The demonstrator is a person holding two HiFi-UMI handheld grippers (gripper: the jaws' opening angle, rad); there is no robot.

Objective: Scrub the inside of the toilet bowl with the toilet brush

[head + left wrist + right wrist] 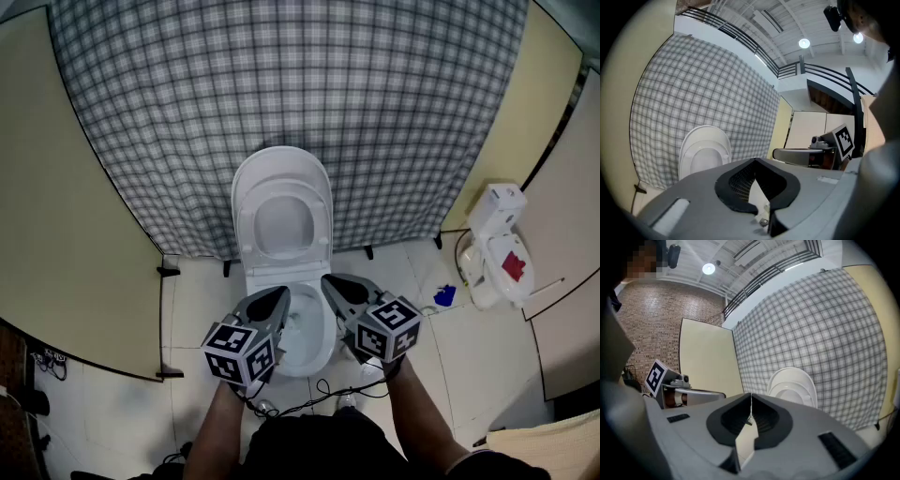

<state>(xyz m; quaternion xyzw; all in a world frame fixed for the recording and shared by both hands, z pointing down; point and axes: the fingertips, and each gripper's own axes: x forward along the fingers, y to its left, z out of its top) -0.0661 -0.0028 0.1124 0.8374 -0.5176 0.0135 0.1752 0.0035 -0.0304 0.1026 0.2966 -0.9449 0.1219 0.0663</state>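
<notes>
The white toilet (282, 217) stands against the checked wall with its lid and seat raised, and its bowl (306, 330) opens below. Both grippers hang over the bowl's front half. My left gripper (280, 294) is shut and holds nothing. My right gripper (329, 280) is shut too, with nothing in it. The left gripper view shows the closed jaws (754, 161) and the raised lid (705, 153) beyond them. Closed jaws (751, 395) and the lid (792, 388) also appear in the right gripper view. I see no brush in either gripper.
A white object with a red patch (498, 247) stands on the tiled floor at the right, with a small blue item (444, 295) beside it. Cream partition panels (66, 216) flank the toilet on both sides. Cables (309, 401) trail on the floor near the person's feet.
</notes>
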